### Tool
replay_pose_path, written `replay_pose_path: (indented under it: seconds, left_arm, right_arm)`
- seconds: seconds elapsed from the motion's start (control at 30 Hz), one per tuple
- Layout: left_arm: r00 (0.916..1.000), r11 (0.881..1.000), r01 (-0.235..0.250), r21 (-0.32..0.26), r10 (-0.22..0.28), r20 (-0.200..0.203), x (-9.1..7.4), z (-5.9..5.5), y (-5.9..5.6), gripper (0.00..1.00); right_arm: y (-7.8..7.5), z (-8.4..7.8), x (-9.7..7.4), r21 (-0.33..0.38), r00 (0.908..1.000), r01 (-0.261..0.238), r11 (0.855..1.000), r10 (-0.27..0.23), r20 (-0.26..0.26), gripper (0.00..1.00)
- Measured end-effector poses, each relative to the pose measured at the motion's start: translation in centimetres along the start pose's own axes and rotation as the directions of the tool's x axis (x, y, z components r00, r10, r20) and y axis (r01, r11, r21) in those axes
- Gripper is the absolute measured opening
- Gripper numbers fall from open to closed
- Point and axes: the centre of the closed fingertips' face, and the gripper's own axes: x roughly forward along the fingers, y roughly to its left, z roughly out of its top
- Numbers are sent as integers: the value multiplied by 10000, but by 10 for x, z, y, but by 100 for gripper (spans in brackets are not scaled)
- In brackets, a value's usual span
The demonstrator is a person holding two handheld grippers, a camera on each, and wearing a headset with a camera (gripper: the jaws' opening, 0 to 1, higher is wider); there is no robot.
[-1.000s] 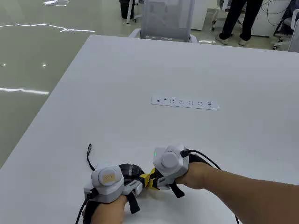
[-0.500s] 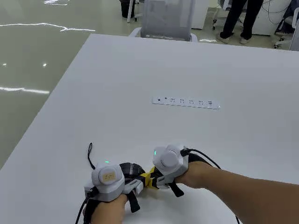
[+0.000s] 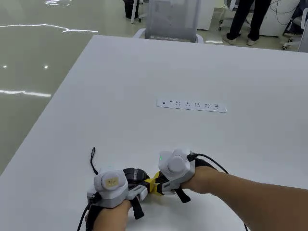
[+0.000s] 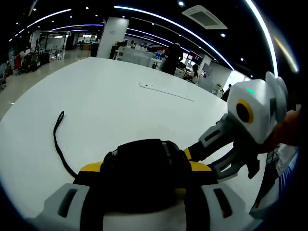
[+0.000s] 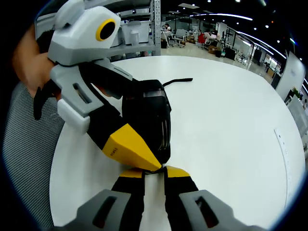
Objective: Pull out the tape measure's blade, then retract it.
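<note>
The tape measure [image 3: 134, 174] is a black case with a black wrist strap [image 3: 91, 161], resting on the white table [image 3: 144, 72] near its front edge. My left gripper [image 3: 139, 186] is shut on the case; in the left gripper view the case [image 4: 144, 154] sits between the yellow-tipped jaws of that gripper [image 4: 144, 168]. My right gripper [image 3: 157, 185] comes in from the right. In its own view the right gripper [image 5: 155, 172] is shut on the blade's tip at the mouth of the case [image 5: 147, 113]. No length of blade shows outside the case.
A white power strip [image 3: 191, 105] lies flat mid-table. A grey office chair [image 3: 172, 21] stands at the far edge, and a person's legs [image 3: 244, 21] stand beyond the far right. The strap [image 4: 57, 139] trails to the left of the case.
</note>
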Motion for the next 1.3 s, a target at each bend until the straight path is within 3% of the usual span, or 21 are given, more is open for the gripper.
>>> replay_pose_path:
  seconds: [0.23, 0.33, 0.43, 0.5, 0.57, 0.63, 0.7, 0.83, 0.93, 1.0, 1.03, 1.13, 1.17, 1.2, 1.3]
  left_arm:
    - [9999, 9999, 83, 134, -82, -76, -1, 0, -1, 64]
    - [9988, 9984, 432, 378, -423, -250, -3, -1, -2, 64]
    - [9971, 9975, 670, 224, -662, -366, -9, 0, -1, 63]
    - [9985, 9984, 500, 282, -494, -232, -12, 1, 2, 65]
    - [9983, 9983, 569, 125, -567, -103, -16, 4, 4, 67]
    - [9973, 9972, 735, 119, -734, -9, -19, 8, 7, 69]
    - [9961, 9950, 871, 497, -875, 64, -24, 12, 10, 73]
    - [9921, 9899, 1232, 707, -1246, 146, -33, 21, 14, 80]
    - [9871, 9745, 1363, 1785, -1489, 594, -41, 34, 18, 96]
    - [9912, 9608, 1136, 2530, -1271, 377, -46, 34, 24, 98]
    - [9872, 9483, 1394, 2850, -1557, 352, -48, 35, 21, 99]
    - [9821, 9377, 1765, 2991, -1880, 98, -55, 35, 19, 99]
    - [9809, 9345, 1828, 3055, -1944, 76, -57, 35, 19, 99]
    - [9800, 9328, 1870, 3081, -1990, 77, -60, 35, 21, 99]
    - [9731, 9304, 2123, 2988, -2294, 228, -68, 36, 21, 99]
  right_arm:
    - [0, -1, 0, 408, 9998, 192, 9990, -195, 74, 16]
    - [1, -1, -1, 601, 9993, 352, 9976, -361, 126, 23]
    - [5, -2, -6, 800, 9988, 414, 9959, -435, 241, 29]
    - [4, -3, -11, 986, 9975, 606, 9933, -638, 305, 31]
    - [1, -1, -16, 1573, 9920, 969, 9828, -1082, 651, 36]
    - [4, -7, -21, 1607, 9913, 1066, 9812, -1175, 600, 39]
    - [5, -12, -29, 1798, 9877, 1293, 9752, -1427, 635, 41]
    - [8, -24, -46, 2158, 9771, 1742, 9608, -1958, 829, 47]
    - [11, -43, -60, 2504, 9708, 2087, 9454, -2312, 640, 49]
    - [12, -51, -65, 2743, 9686, 2194, 9363, -2427, 538, 50]
    - [11, -55, -70, 2855, 9646, 2331, 9296, -2582, 532, 51]
    - [13, -57, -82, 3209, 9553, 2471, 9143, -2854, 776, 58]
    - [14, -56, -86, 3377, 9524, 2432, 9093, -2898, 946, 66]
    - [15, -55, -91, 3611, 9459, 2398, 9012, -3006, 1221, 72]
    - [18, -61, -108, 3729, 9363, 2636, 8896, -3290, 1229, 81]
